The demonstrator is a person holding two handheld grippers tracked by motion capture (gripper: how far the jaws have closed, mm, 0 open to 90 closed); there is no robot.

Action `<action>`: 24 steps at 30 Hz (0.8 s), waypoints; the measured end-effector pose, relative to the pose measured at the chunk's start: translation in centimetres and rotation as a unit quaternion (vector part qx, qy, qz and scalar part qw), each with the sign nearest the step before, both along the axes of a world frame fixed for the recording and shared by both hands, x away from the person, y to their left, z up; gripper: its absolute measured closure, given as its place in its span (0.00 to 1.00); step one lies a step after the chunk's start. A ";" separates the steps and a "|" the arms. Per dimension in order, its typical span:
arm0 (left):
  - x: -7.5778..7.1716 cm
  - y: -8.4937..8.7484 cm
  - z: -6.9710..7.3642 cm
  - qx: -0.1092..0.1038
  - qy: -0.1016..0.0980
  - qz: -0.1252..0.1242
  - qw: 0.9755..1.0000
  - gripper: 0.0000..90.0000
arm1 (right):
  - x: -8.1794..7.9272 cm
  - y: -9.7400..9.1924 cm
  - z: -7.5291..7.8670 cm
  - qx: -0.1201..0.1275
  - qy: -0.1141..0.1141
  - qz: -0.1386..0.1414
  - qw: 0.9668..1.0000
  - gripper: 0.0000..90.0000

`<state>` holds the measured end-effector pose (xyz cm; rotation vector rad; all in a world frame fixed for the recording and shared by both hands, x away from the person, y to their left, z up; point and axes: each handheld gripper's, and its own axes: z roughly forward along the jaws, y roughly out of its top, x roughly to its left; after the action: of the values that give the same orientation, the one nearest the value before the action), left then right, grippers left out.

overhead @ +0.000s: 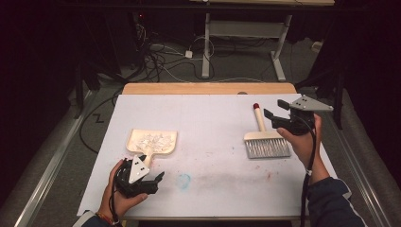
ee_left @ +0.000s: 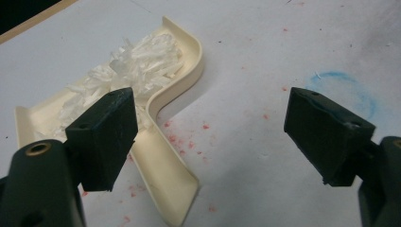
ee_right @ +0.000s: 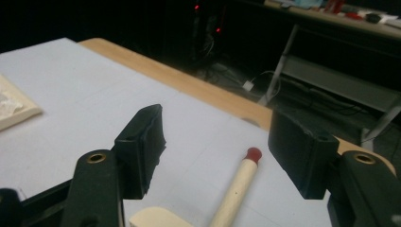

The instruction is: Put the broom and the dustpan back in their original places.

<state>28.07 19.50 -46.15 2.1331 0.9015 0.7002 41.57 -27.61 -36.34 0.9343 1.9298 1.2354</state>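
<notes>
A cream dustpan [overhead: 152, 141] holding white shredded scraps [ee_left: 137, 66] lies at the left of the white table sheet, its handle [ee_left: 165, 165] pointing toward the near edge. My left gripper [overhead: 153, 182] hovers just past the handle's end with its jaws wide open [ee_left: 213, 123]. The handle passes under one jaw and is not gripped. A hand brush [overhead: 265, 142] with a cream handle [ee_right: 236, 189] and a red tip [ee_right: 254, 153] lies at the right. My right gripper [overhead: 275, 109] hangs open [ee_right: 217, 142] above the brush handle, touching nothing.
A faint blue chalk ring [overhead: 183, 179] and scattered red specks [ee_left: 189, 142] mark the sheet between the two tools. The table's wooden far edge [overhead: 208, 88] borders a dark floor with cables and a desk frame [overhead: 206, 47].
</notes>
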 end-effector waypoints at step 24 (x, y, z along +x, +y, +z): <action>0.1 -0.1 -0.3 0.019 -0.005 -0.013 1.000 0.19 | -4.0 0.2 1.6 0.012 -0.034 0.009 0.999 0.28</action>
<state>28.12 19.41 -46.44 2.1687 0.8601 0.7185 37.57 -27.46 -34.78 0.8777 1.8766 1.2868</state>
